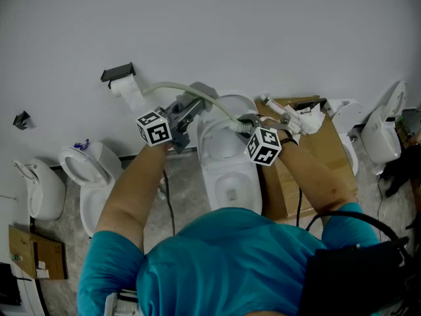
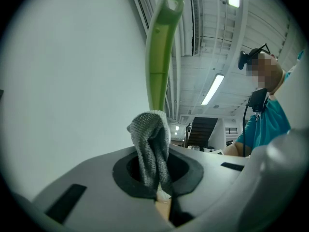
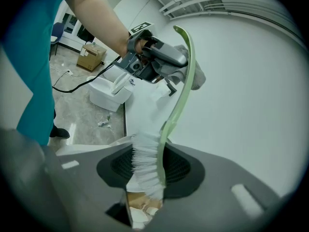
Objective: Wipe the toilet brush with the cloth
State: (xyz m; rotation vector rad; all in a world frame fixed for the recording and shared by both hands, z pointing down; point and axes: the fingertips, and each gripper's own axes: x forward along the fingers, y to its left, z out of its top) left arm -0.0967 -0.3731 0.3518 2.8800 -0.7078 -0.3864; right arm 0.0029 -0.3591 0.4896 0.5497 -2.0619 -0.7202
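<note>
Apparently the wiping is under way rather than finished. The right gripper (image 1: 245, 125) is clenched on the white bristle end of the toilet brush (image 3: 179, 88), whose bristles sit squeezed between its jaws at the bottom centre of the right gripper view. From there the pale green handle arcs up toward the top centre of that view. The left gripper (image 1: 193, 108) is clamped on a fold of grey cloth (image 2: 149, 146). The cloth meets the handle near its far, looped tip, in the upper middle of the right gripper view. Both tools hover over a white toilet (image 1: 227, 170) at the centre of the head view.

The tip stretch seems covered. I judge that the long run of handle down to the bristles is left, though no view shows which parts are clean.
</note>
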